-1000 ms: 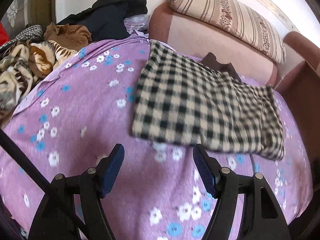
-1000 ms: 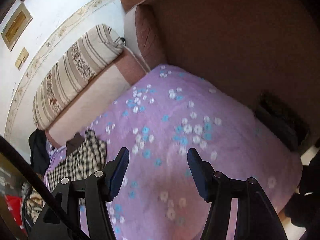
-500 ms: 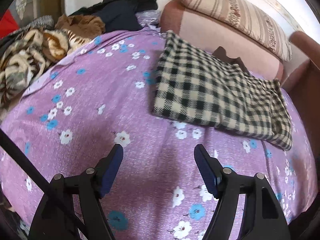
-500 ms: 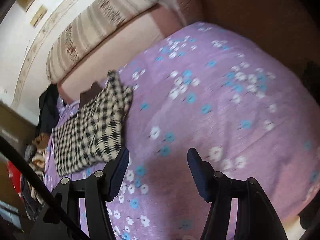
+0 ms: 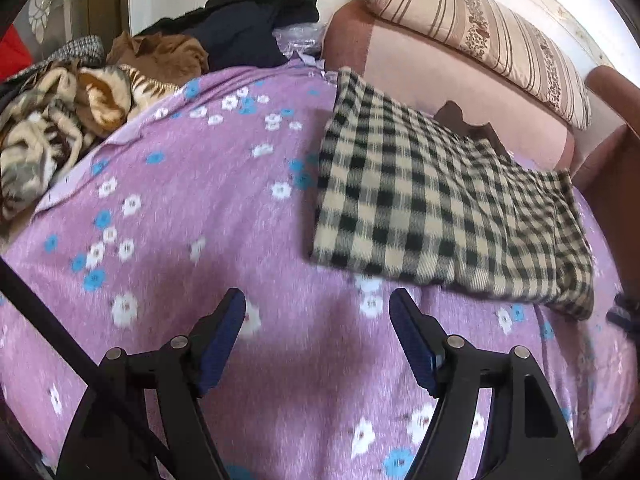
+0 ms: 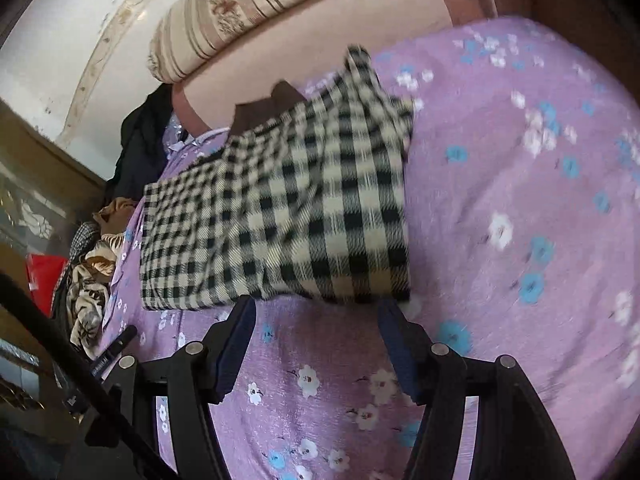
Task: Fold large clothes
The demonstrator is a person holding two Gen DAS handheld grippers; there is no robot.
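A black-and-cream checked garment (image 5: pixel 440 204) lies folded flat in a rectangle on the purple flowered sheet (image 5: pixel 192 208). It also shows in the right wrist view (image 6: pixel 280 216). My left gripper (image 5: pixel 318 310) is open and empty, above the sheet just short of the garment's near edge. My right gripper (image 6: pixel 316 312) is open and empty, with its fingertips right at the garment's near edge. A brown collar (image 6: pixel 268 108) sticks out at the garment's far side.
A pile of unfolded clothes (image 5: pixel 72 112) lies at the left, with dark garments (image 5: pixel 248 28) behind it. A pink sofa back (image 5: pixel 440 68) with a striped bolster (image 5: pixel 480 36) runs along the far side. A brown armrest (image 5: pixel 612 168) stands at the right.
The right gripper has swung round and moved up to the checked garment's edge. The left gripper has come a little closer to the garment. Both stay open.
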